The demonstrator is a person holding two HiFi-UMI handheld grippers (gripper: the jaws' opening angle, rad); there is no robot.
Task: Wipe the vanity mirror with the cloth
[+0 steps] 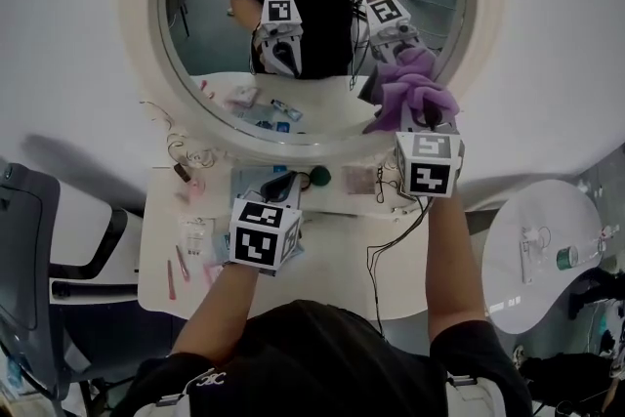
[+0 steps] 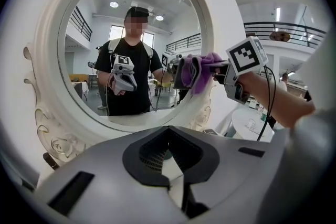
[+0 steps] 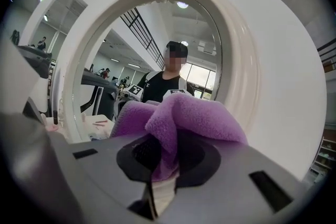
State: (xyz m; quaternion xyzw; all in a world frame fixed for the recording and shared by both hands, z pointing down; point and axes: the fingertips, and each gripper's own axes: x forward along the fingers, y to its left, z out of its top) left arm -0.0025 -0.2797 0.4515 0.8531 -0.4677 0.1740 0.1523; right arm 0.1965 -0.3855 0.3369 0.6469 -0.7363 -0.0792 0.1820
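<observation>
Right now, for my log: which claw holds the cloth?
The right claw: it is shut on the purple cloth by the mirror's rim. The left claw is shut, empty.

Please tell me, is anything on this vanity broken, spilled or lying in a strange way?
Nothing looks broken or spilled. The vanity mirror seems whole. Only the table is untidy: small packets and pink sticks lie scattered on its left side, and a thin cord lies in loose loops below the mirror's left edge.
</observation>
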